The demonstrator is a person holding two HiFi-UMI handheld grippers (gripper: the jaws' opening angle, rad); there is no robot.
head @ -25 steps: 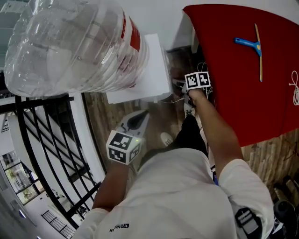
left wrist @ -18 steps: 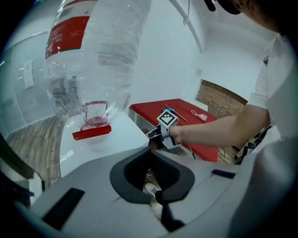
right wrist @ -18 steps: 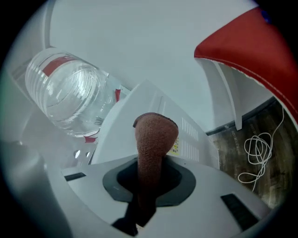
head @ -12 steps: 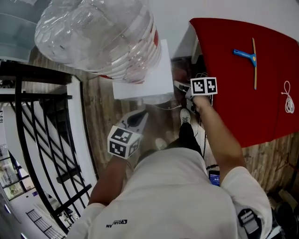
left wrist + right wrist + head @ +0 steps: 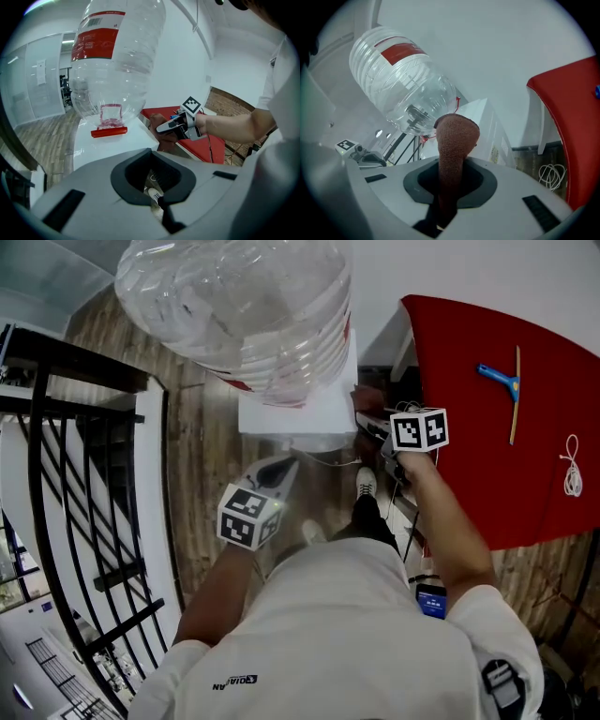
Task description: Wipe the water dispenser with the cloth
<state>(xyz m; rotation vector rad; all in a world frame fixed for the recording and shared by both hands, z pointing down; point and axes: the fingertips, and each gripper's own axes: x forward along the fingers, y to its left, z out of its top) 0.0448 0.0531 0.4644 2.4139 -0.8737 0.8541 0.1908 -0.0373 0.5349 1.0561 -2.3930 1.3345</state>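
Note:
The white water dispenser (image 5: pixel 319 413) carries a big clear bottle (image 5: pixel 244 306) with a red label. My right gripper (image 5: pixel 373 424) is shut on a brown cloth (image 5: pixel 364 397) at the dispenser's right top edge. In the right gripper view the cloth (image 5: pixel 457 136) stands up from the gripper (image 5: pixel 443 213), with the bottle (image 5: pixel 403 89) and dispenser (image 5: pixel 487 122) behind it. My left gripper (image 5: pixel 281 472) hangs shut and empty in front of the dispenser, below its top. The left gripper view shows the bottle (image 5: pixel 117 56), the dispenser's top (image 5: pixel 112 140) and the right gripper (image 5: pixel 176 126) with the cloth (image 5: pixel 159 123).
A red table (image 5: pixel 487 474) stands close on the right with a blue squeegee (image 5: pixel 497 379) and a white cord (image 5: pixel 570 465) on it. A black railing (image 5: pixel 84 521) runs along the left. Cables (image 5: pixel 328 460) lie on the wooden floor by the person's shoe (image 5: pixel 366 486).
The head camera has swung, so the bottle and dispenser sit further right in view. The right gripper with the cloth stays at the dispenser's right edge; the left gripper barely moved.

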